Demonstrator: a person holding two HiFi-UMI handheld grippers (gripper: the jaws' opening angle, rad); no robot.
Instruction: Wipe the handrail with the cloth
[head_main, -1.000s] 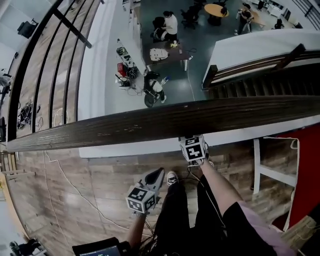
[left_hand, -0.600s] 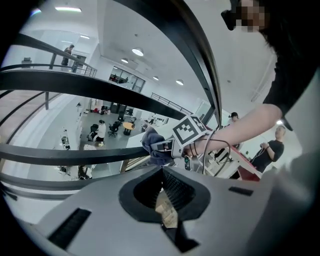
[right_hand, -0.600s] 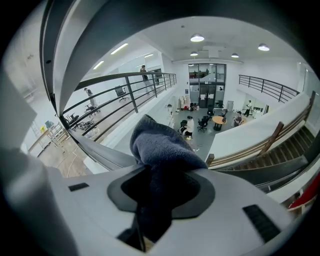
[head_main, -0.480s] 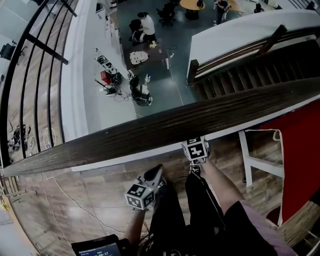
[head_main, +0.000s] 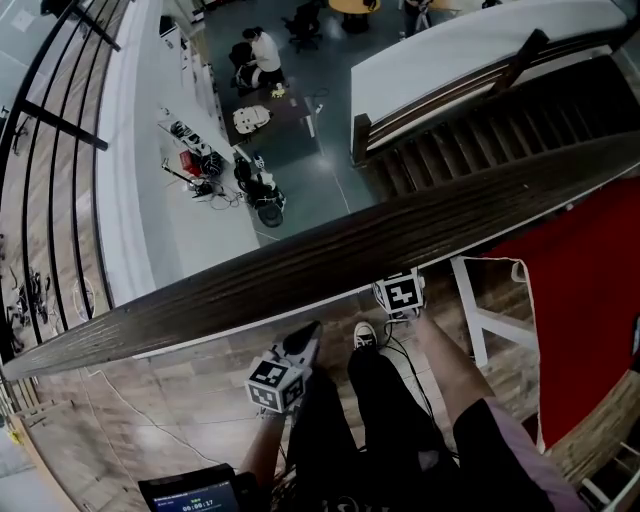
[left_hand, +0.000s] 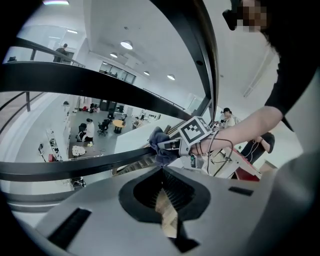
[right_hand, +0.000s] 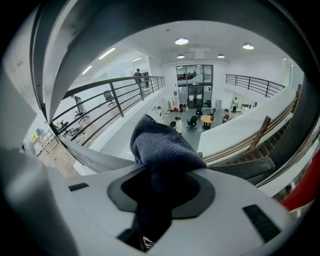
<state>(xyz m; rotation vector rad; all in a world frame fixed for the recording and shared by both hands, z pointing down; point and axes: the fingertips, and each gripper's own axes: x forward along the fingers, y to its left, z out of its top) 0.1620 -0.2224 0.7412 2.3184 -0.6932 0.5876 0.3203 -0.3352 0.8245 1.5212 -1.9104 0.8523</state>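
The dark wooden handrail (head_main: 300, 275) runs slantwise from lower left to upper right in the head view. My right gripper (head_main: 399, 290) sits at its near edge, tips hidden under the rail. In the right gripper view this gripper (right_hand: 160, 185) is shut on a dark blue-grey cloth (right_hand: 160, 145), which bulges out ahead of the jaws beside the handrail (right_hand: 95, 157). The left gripper view shows that cloth (left_hand: 157, 145) pressed against the rail (left_hand: 75, 167). My left gripper (head_main: 303, 345) hangs lower, apart from the rail, and its jaws (left_hand: 162, 175) stand together with nothing in them.
Beyond the rail lies a deep drop to a lower floor with desks and people (head_main: 262, 50). A staircase (head_main: 470, 130) descends at upper right. A red panel (head_main: 590, 300) and a white frame (head_main: 470, 320) stand at right. My legs, a floor cable (head_main: 130, 410) and a screen (head_main: 190, 492) are below.
My right gripper has slid a little to the right along the rail's near edge. The view has swung, so the rail slants more steeply. The left gripper has barely moved.
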